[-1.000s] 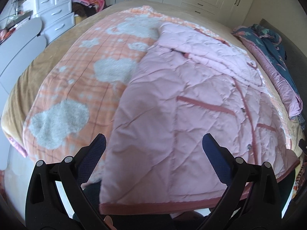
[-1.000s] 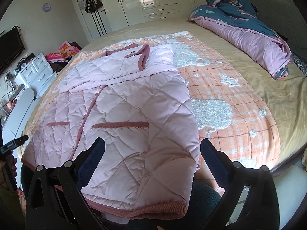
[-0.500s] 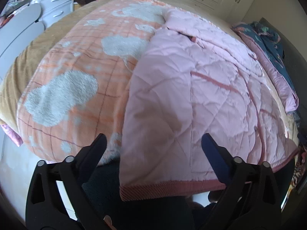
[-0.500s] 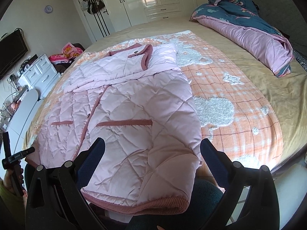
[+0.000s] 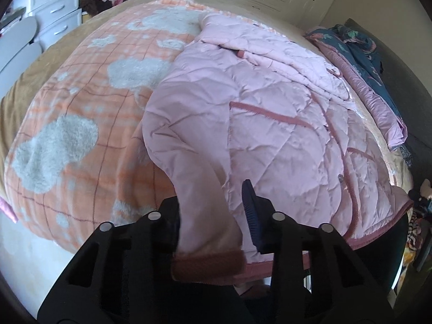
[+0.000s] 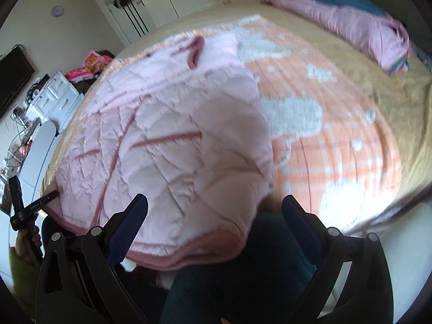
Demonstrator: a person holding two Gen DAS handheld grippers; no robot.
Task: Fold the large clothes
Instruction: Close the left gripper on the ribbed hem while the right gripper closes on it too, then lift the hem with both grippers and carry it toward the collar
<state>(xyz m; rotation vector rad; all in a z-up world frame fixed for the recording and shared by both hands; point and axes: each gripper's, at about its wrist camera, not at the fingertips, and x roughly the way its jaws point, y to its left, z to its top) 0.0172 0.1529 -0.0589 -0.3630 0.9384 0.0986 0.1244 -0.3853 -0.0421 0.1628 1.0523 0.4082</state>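
I see a pale pink quilted jacket [image 5: 270,124] with darker rose trim along its hem, pocket slits and front placket, spread front-up over an orange checked blanket [image 5: 81,113] with fluffy white cloud patches, on a wide bed [image 6: 399,86]. Its top part looks folded over at the far end, and small snaps dot the placket. The near hem hangs at the near edge of the bed.

My left gripper [image 5: 213,216] has narrowed onto the jacket's near left corner: a bunched strip of pink fabric with its rose ribbed hem [image 5: 208,266] runs between the two fingers, and the blue pad of the right finger [image 5: 251,216] sits just beside the cloth. The other finger's pad is hidden behind the fabric.

My right gripper [image 6: 214,216] stands wide apart, its blue-padded fingers [image 6: 127,229] on either side of the jacket's near right corner, with the hem [image 6: 189,253] lying between them and not pinched. That view is motion-blurred. A rolled pink and teal quilt [image 6: 351,21] lies at the far right of the bed.
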